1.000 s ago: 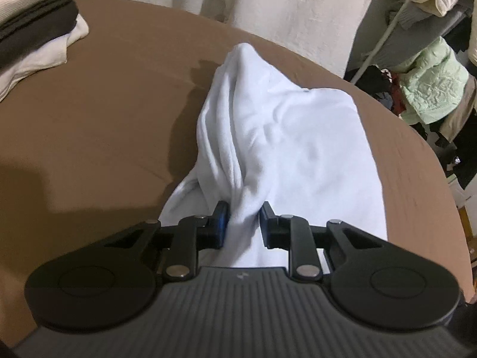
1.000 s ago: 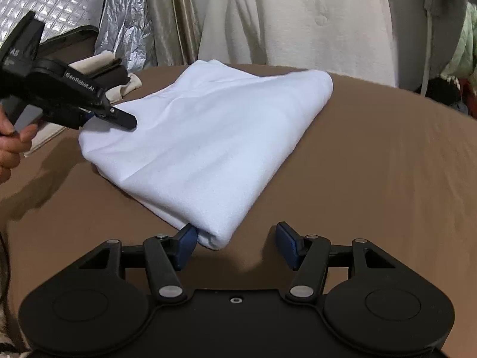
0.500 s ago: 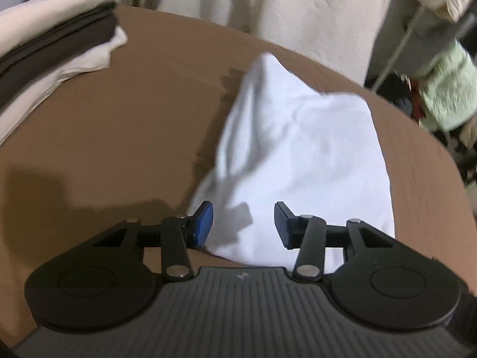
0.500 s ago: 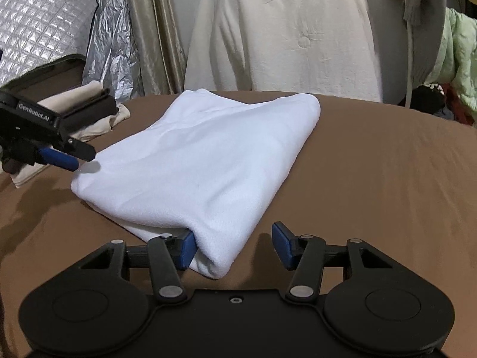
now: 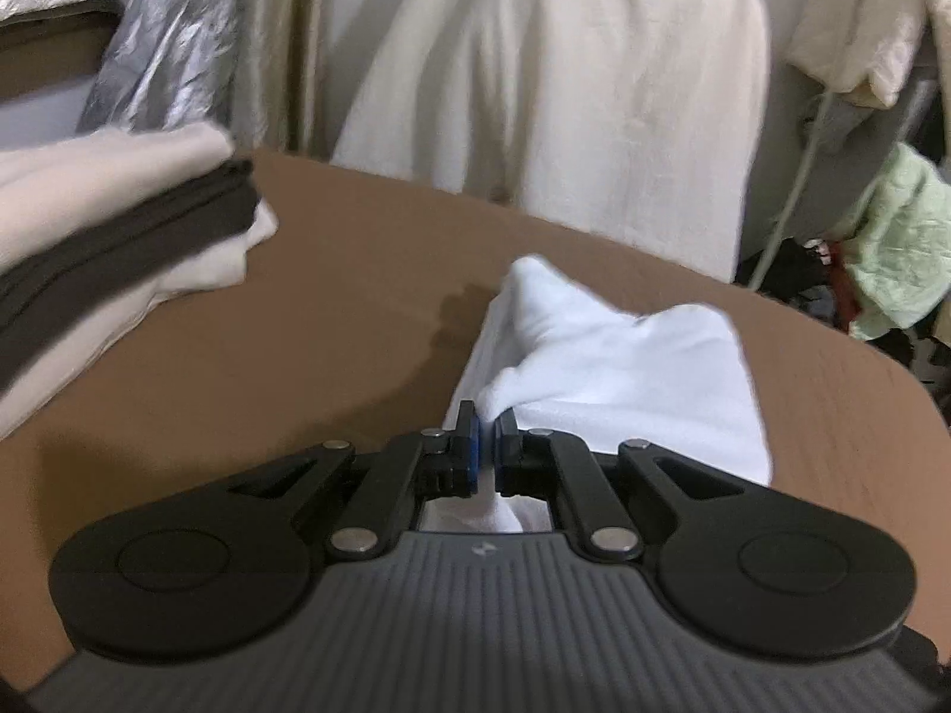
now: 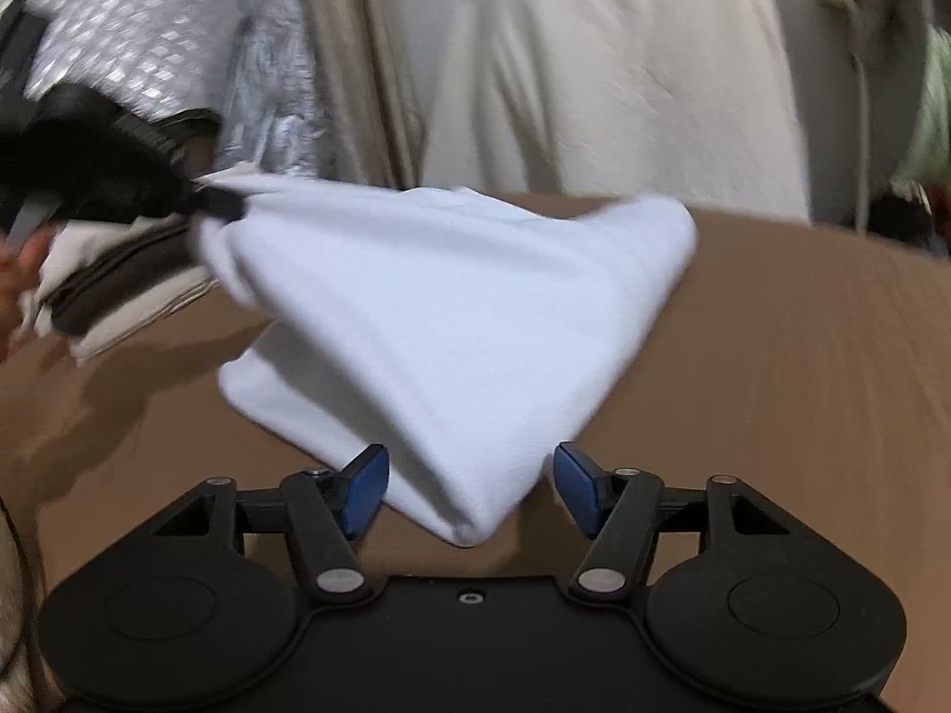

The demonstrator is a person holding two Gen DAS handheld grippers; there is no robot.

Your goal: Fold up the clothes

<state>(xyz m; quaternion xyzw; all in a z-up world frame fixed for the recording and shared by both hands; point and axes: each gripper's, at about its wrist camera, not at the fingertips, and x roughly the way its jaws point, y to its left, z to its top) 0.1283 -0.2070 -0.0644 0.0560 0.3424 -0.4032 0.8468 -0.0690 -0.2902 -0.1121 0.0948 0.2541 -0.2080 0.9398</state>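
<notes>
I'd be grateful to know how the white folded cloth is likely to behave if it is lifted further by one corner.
The white cloth is probably floppy: where the left gripper pinches it, the fabric peaks and drapes. It seems light, since a small pinch raises that corner. The fold may well slump open, as the right gripper has open jaws around the near corner.

The folded white garment (image 6: 452, 321) lies on the brown surface, its corner at nine o'clock pinched and lifted off it, drawing the cloth into a taut peak. Its near corner at six o'clock hangs in a loose point. At ten o'clock sits a stack of folded cream and dark brown clothes (image 5: 107, 226).
</notes>
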